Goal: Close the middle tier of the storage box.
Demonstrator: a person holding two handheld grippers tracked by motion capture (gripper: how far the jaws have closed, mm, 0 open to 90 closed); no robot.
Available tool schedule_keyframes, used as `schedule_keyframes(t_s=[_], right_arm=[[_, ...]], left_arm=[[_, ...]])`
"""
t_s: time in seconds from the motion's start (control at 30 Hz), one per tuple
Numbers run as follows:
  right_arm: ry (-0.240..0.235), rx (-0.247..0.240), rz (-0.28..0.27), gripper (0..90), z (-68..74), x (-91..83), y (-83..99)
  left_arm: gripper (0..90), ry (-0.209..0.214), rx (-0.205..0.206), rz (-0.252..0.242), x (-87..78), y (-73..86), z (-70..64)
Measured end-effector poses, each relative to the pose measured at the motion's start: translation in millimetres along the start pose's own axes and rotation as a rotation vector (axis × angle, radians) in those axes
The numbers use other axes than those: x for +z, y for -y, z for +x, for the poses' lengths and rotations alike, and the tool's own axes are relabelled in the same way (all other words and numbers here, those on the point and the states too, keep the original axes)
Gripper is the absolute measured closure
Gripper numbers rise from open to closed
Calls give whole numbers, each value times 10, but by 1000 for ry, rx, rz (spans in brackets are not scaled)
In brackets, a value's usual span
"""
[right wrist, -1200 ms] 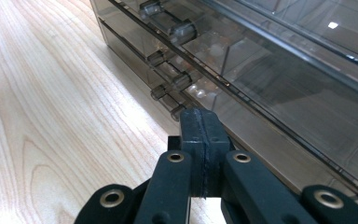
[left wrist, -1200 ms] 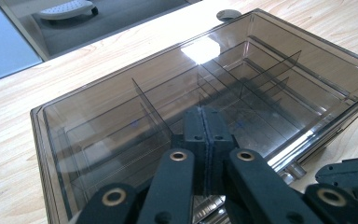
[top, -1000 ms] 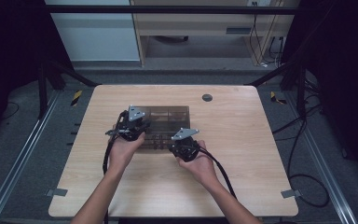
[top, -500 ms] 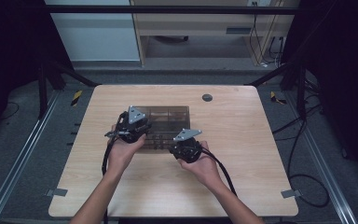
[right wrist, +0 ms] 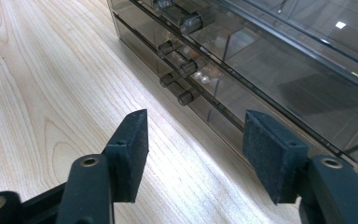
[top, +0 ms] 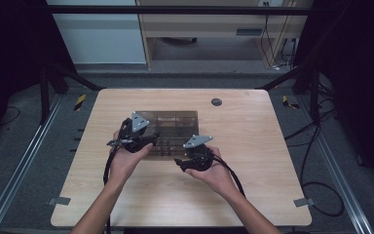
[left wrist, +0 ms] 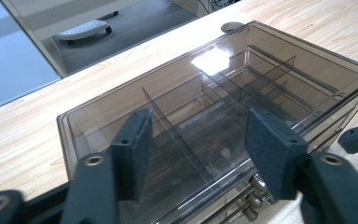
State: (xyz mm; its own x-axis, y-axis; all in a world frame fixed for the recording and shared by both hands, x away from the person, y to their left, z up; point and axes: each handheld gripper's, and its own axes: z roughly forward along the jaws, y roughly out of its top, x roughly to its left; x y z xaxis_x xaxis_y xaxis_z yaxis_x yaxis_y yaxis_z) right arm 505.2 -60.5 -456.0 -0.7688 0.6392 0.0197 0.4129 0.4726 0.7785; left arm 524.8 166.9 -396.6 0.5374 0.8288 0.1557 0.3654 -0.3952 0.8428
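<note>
We saw a smoky clear plastic organiser box (left wrist: 223,88), glossy and smooth with glare on its top, its drawer knobs (right wrist: 184,65) shiny, a pale matt wood-grain table (right wrist: 51,88), matt black, rough-faced pads (right wrist: 131,149) on the right gripper (right wrist: 196,154)

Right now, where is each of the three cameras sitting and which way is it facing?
High view: above the person's side, facing forward and down on the table; forearms, left gripper, right gripper.
Left gripper view: on the left gripper, facing down into the organizer box.
Right gripper view: on the right gripper, low, facing its drawer knobs.
All three views share the box.
</note>
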Motion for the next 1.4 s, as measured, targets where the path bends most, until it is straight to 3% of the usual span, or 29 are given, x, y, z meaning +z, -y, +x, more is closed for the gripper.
schedule_keyframes(t_s=[0.4,0.67,1.0,1.2,1.4], right_arm=[[-7,12,6,289,-28,-54,2],[-49,24,19,180,-20,-88,7],[-70,-29,7,96,28,-274,34],[-55,-31,-5,86,-26,-389,36],[-2,-9,-28,92,-180,-554,74]], left_arm=[[239,7,-5,-11,-25,19,53],[118,11,-19,-28,-93,53,68],[48,7,-16,-28,-234,165,124],[37,-12,-4,-65,-343,264,153],[37,-15,-14,-77,-447,415,206]])
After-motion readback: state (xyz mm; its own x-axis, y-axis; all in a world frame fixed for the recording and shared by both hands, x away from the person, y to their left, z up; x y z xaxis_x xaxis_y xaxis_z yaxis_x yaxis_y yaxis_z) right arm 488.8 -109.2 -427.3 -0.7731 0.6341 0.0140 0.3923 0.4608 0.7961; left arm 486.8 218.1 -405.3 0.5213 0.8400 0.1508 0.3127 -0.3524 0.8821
